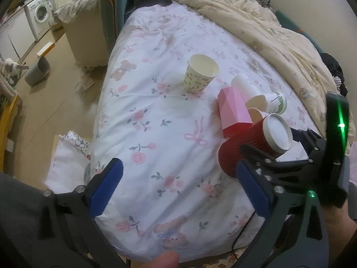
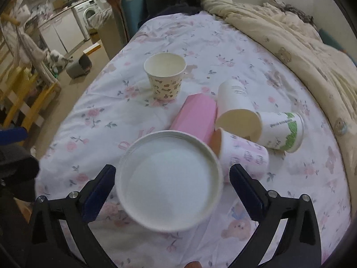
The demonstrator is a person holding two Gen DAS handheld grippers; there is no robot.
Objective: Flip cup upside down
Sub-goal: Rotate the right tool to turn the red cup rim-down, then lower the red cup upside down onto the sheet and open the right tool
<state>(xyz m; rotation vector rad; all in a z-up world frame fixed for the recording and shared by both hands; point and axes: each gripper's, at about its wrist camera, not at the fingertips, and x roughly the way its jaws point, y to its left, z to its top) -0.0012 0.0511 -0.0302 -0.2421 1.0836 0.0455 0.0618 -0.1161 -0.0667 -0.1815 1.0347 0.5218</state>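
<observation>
A red ribbed paper cup (image 1: 245, 147) lies on its side between the fingers of my right gripper (image 1: 276, 143), its white base toward the right wrist camera (image 2: 169, 183). The right gripper (image 2: 171, 189) has a visible gap between its pads and the cup, so it looks open around it. My left gripper (image 1: 178, 185) is open and empty above the floral bed sheet (image 1: 156, 134). A patterned paper cup (image 1: 200, 73) stands upright farther back; it also shows in the right wrist view (image 2: 166, 76).
A pink box (image 2: 196, 116) and three tipped paper cups (image 2: 236, 107) (image 2: 281, 129) (image 2: 243, 154) lie beside the red cup. A beige duvet (image 1: 267, 26) is bunched along the right. The bed edge and floor (image 1: 55, 89) are to the left.
</observation>
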